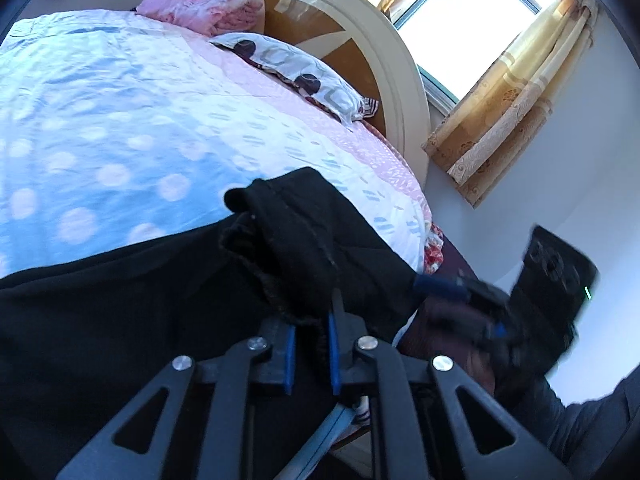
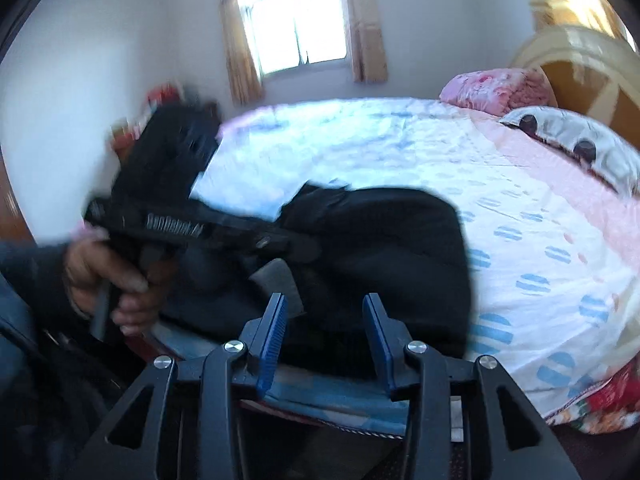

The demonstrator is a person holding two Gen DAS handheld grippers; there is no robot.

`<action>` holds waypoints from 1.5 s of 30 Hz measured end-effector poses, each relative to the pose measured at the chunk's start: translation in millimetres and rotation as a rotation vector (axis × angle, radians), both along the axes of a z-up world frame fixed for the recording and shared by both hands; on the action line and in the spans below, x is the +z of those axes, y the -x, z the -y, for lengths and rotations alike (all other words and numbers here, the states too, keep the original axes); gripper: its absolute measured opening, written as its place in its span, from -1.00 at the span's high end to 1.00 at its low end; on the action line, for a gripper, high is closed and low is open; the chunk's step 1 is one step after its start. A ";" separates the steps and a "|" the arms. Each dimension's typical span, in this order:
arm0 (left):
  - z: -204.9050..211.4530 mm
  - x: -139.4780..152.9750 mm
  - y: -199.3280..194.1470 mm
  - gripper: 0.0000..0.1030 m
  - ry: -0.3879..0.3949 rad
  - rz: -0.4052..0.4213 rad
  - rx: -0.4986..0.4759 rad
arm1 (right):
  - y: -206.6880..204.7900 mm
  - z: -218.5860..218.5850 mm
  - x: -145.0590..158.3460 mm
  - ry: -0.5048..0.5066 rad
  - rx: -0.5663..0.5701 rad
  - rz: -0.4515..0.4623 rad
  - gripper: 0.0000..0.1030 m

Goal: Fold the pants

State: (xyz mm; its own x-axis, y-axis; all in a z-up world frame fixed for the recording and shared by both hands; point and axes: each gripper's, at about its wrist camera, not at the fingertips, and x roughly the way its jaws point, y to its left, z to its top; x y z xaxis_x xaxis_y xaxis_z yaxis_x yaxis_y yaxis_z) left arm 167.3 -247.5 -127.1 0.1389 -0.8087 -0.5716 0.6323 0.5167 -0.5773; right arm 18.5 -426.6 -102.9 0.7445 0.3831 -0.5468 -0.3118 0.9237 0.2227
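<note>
While left gripper (image 1: 312, 354) pinches pants (image 1: 160, 320), right gripper (image 2: 325, 344) agape

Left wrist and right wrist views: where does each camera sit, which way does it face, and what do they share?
Left wrist view: rides the left gripper, facing along the bed toward the rounded cream headboard; its blue-padded fingers pinch the black fabric pants; the right gripper blurs at right.
Right wrist view: rides the open right gripper, facing across the bed to a curtained window; the person's left hand shows.
Shared: pants, blue-and-pink patterned bedspread, dark-spotted white pillow.
</note>
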 end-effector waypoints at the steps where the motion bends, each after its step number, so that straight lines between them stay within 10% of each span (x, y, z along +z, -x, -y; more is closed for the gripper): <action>1: -6.6 0.4 1.5 0.74 -0.015 0.007 -0.003 | -1.1 5.1 0.2 -0.022 -0.019 0.000 0.18; 26: -159.5 -31.0 3.9 0.74 -0.151 -0.011 0.251 | -47.4 -86.0 -16.5 0.020 0.124 -0.090 0.17; 34: -170.8 -49.4 1.2 0.74 -0.157 -0.064 0.265 | -63.4 -102.0 -59.9 0.137 0.137 -0.256 0.17; 45: -187.1 -40.9 3.3 0.74 -0.166 -0.106 0.243 | -98.1 -79.4 -20.4 0.059 0.056 -0.181 0.03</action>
State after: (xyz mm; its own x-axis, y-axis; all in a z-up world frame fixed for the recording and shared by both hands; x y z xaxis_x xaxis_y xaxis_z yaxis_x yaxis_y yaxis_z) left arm 163.9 -60.4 -168.0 0.2490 -0.6538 -0.7146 0.4197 0.7378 -0.5287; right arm 116.5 -347.3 -123.3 0.6107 0.3839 -0.6926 -0.3225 0.9194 0.2252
